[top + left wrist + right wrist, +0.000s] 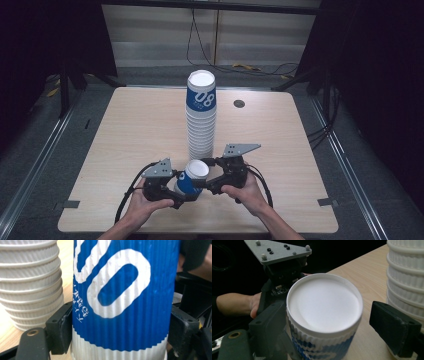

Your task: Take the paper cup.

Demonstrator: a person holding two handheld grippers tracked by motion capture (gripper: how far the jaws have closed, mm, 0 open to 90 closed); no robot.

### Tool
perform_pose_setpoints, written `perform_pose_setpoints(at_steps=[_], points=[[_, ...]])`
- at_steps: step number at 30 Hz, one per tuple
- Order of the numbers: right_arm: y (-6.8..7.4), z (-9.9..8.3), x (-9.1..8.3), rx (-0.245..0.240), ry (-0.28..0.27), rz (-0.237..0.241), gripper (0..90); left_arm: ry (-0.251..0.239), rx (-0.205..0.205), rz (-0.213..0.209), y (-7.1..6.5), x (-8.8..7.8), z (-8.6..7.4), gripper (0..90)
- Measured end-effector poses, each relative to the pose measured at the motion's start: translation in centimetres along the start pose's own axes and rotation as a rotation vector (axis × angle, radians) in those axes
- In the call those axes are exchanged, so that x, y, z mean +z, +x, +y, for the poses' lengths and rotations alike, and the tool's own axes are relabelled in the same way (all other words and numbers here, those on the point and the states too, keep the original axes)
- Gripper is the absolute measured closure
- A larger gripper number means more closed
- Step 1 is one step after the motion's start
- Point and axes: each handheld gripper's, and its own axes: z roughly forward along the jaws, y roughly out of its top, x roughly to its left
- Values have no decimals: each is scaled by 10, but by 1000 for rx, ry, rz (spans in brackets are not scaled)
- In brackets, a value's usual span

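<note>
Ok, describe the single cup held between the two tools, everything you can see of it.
The cup is ribbed paper, blue with large white lettering, a white band along one end and a white rolled rim. It is held tilted above the table, just in front of the tall stack of cups. The left tool clamps its body on both sides; the right tool straddles its rim end, open, with one pad clear of it.

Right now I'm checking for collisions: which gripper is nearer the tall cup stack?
Right. The right gripper sits just below the stack's base; the left gripper, clamping the single cup, sits farther back.
</note>
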Motion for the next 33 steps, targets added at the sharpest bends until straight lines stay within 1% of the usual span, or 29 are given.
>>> perform_pose_setpoints(at_steps=[2, 3, 6, 7, 8, 11, 12, 14, 16, 17, 18, 20, 22, 23, 24, 25, 27, 28, 29, 30, 31, 33], points=[[-1, 0, -1, 0, 1, 0, 139, -3, -2, 4, 0, -1, 0, 210], [-1, 0, -2, -5, -2, -13, 143, -2, -3, 10, 1, -3, 0, 209], [-1, 1, -6, -14, -8, -15, 148, -2, -24, 19, 4, -7, 1, 209], [-1, 2, -6, -20, -3, -21, 147, -2, -24, 19, 4, -7, 1, 210], [-1, 2, -7, -20, 2, -27, 145, 8, -16, 30, 5, -9, 2, 210], [-2, 2, -8, -17, 8, -24, 145, 7, -19, 29, 6, -9, 4, 211], [-2, 2, -8, -17, 14, -26, 144, 14, -22, 29, 6, -10, 5, 211], [-2, 1, -9, -21, 24, -20, 143, 38, -11, 33, 8, -10, 6, 212], [-2, 0, -11, -23, 32, -22, 143, 44, -24, 24, 9, -10, 6, 213], [-3, 0, -12, -27, 37, -20, 141, 49, -23, 24, 9, -11, 7, 213], [-4, 0, -12, -43, 54, -32, 137, 56, -22, 25, 9, -11, 7, 214], [-5, 0, -12, -48, 64, -30, 138, 70, -18, 46, 10, -14, 7, 214], [-5, 1, -13, -58, 81, -41, 139, 84, -17, 54, 11, -15, 6, 214], [-5, 1, -14, -66, 89, -35, 139, 91, -22, 64, 11, -15, 6, 214], [-5, 2, -14, -76, 103, -38, 139, 98, -19, 66, 11, -15, 5, 215], [-5, 1, -14, -97, 122, -46, 140, 103, -17, 65, 12, -16, 6, 215], [-5, 1, -13, -101, 131, -44, 140, 112, -13, 72, 12, -17, 7, 215], [-5, 0, -13, -108, 144, -55, 140, 114, -10, 72, 12, -18, 7, 216], [-5, -1, -12, -105, 152, -47, 140, 119, -5, 76, 13, -19, 8, 217], [-6, -2, -11, -106, 172, -50, 146, 124, -4, 81, 13, -19, 8, 219], [-6, -2, -11, -106, 172, -50, 146, 132, -6, 79, 14, -19, 7, 219], [-5, -3, -11, -115, 181, -42, 178, 147, 4, 87, 13, -18, 6, 219]])
